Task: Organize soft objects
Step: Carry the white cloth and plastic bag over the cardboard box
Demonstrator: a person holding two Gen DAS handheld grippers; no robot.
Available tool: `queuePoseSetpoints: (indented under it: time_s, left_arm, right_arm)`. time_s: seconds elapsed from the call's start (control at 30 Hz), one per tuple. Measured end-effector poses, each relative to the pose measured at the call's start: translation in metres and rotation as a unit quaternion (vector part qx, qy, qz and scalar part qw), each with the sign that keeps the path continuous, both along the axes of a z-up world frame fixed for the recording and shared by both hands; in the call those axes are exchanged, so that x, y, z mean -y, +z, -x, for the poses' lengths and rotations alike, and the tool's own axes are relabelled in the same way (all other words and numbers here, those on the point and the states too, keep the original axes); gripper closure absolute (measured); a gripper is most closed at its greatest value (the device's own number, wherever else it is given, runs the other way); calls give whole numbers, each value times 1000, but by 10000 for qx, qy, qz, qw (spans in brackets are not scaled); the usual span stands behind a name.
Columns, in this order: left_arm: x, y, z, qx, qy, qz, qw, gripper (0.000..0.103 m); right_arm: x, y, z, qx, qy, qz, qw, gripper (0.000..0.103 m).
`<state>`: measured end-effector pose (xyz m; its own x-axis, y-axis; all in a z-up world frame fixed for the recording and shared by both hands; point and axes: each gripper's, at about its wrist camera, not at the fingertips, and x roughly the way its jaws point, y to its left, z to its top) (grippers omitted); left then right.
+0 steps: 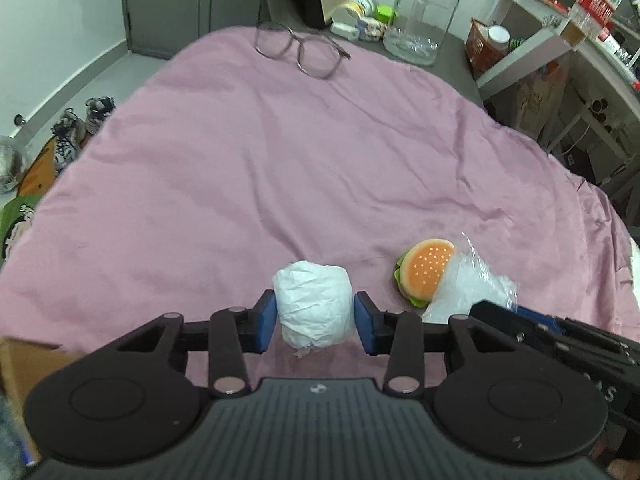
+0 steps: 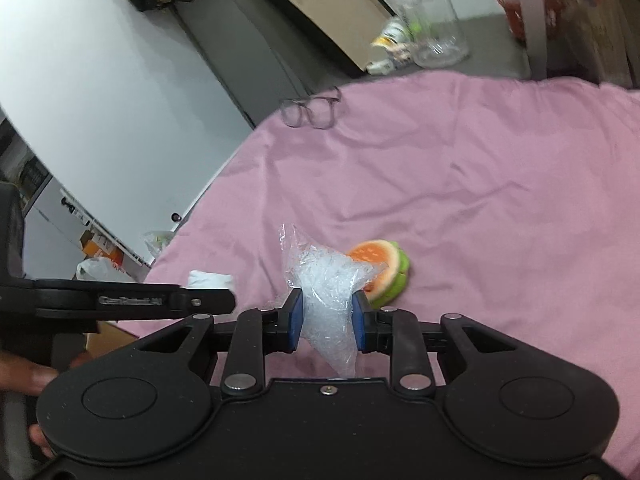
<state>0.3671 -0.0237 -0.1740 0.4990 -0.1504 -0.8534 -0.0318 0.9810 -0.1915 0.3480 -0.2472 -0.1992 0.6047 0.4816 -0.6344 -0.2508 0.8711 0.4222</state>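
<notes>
Left tongs [image 1: 315,317]: blue pads clamped on either side of a crumpled white paper ball [image 1: 313,307], held just above the pink sheet [image 1: 248,168]. In the right wrist view these tongs enter from the left edge, with a scrap of the white ball visible at their tip.

Right tongs [image 2: 327,317]: blue pads pressed together on a clear plastic bag [image 2: 326,280], which is bunched and wrinkled between them; one corner sticks up above the pads, another hangs below.

Toy hamburger [image 1: 424,272]: soft, orange speckled bun with green lettuce edge. It lies tilted on the pink sheet, touching the clear plastic bag, just right of the paper ball in the left wrist view. Whether part of it sits inside the bag cannot be told. In the right wrist view it is blurred and shows just behind the bag.

Pink sheet: wrinkled fabric covering the whole working surface; what lies beneath cannot be told.

Eyeglasses [image 1: 301,49]: thin dark frame, lying open at the far edge of the sheet, well apart from the tongs.

Large clear glass jar [image 1: 421,16]: upright with a pale lid, on the grey surface beyond the sheet, near small containers and tubs.

Sneakers [image 1: 80,128]: on the floor to the left of the sheet.
</notes>
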Motion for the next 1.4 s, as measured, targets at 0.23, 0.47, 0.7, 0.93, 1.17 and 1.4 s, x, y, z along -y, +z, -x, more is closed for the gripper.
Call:
queuePoseSetpoints:
  time_s: [0.23, 0.47, 0.7, 0.93, 1.17, 1.4]
  left_arm:
    - [-23, 40, 41, 252, 110, -62, 9996, 63]
    - [-44, 66, 81, 439, 185, -40, 9989, 63]
    - [-59, 93, 110, 659, 172, 72, 9977, 63]
    - [-76, 111, 140, 906, 148, 112, 9957, 63]
    - [-95, 115, 165, 999, 188, 190, 9946, 63]
    - [-125, 117, 189, 1128, 369, 277, 9925, 63]
  right_arm:
    - [-24, 23, 25, 271, 150, 238, 9992, 78]
    - [-39, 46, 57, 498, 234, 434, 9975, 78]
    - [-50, 68, 83, 745, 206, 620, 9951, 78]
    - [-59, 80, 109, 914, 111, 752, 9929, 78]
    - [-77, 94, 131, 1109, 102, 778, 9907, 78]
    - [-107, 103, 152, 1222, 280, 834, 9886, 78]
